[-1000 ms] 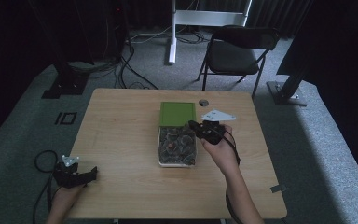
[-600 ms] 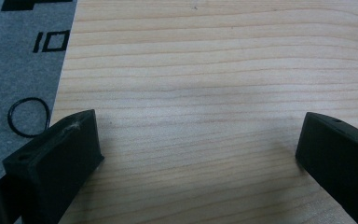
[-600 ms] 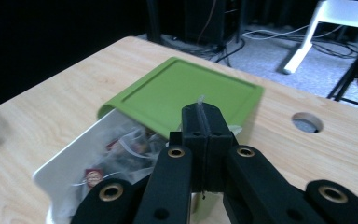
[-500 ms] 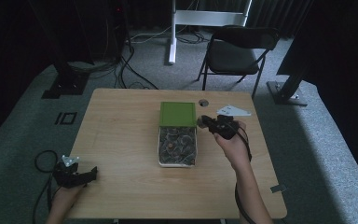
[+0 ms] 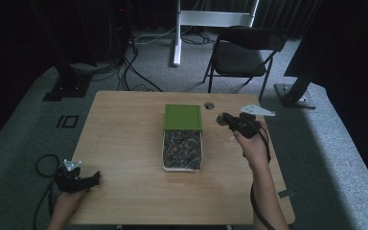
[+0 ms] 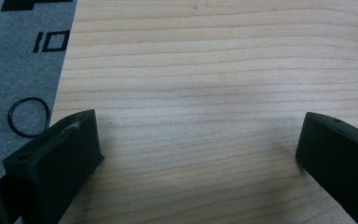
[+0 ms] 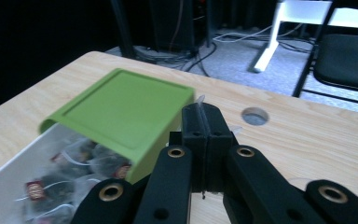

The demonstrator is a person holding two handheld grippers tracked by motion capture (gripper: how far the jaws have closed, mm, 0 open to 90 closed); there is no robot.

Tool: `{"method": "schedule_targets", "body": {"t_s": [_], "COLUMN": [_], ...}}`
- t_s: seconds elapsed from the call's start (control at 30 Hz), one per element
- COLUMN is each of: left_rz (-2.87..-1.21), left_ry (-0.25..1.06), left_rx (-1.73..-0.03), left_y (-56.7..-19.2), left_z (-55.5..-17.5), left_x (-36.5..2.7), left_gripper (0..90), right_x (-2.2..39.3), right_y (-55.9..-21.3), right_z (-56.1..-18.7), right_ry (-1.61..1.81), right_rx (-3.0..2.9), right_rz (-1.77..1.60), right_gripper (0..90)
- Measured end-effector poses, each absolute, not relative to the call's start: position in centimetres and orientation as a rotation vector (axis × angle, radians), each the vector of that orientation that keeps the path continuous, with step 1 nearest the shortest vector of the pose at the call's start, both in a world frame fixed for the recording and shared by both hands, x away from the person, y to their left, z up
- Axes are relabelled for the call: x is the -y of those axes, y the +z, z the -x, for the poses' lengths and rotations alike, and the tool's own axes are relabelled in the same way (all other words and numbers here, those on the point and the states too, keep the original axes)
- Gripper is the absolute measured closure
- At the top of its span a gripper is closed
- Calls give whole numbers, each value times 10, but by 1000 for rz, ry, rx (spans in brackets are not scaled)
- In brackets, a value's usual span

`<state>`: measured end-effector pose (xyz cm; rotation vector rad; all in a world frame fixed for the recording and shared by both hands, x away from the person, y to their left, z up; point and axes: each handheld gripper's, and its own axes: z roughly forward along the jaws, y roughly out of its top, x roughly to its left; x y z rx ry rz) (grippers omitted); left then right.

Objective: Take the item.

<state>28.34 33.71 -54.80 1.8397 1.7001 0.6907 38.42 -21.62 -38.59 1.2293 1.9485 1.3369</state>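
The tea bags' red tags and the floor markings carry no readable lettering.

In the right gripper view, the shut black right gripper pinches a thin translucent sliver between its pads; what it is cannot be told. The sliding green lid hides the far part of the clear plastic box of tea bags, and the picture's lower edge cuts off the near part. In the high view, the small pale thing under the right hand is too small to identify.
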Motion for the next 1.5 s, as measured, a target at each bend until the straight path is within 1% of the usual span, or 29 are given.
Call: {"method": "schedule_targets", "body": {"t_s": [0.33, 0.63, 1.07, 1.5], "left_rz": [-1841, -1841, -1840, -1841], "left_ry": [691, 690, 690, 690], "left_rx": [-1701, -1700, -1701, -1701], "left_y": [-548, -548, -548, -548], "left_z": [-283, -283, -283, -283], "left_x": [-337, -337, -337, -337], "left_gripper": [3, 3, 3, 3], "right_x": [248, 267, 275, 273], "right_y": [-398, -404, -425, -447], "right_z": [-393, -401, -410, -419], "right_ry": [1272, 1246, 1214, 1177], "right_rx": [-1884, -1842, -1860, -1885], "right_rz": [-1301, -1361, -1422, -1475], "right_gripper": [900, 900, 900, 900]}}
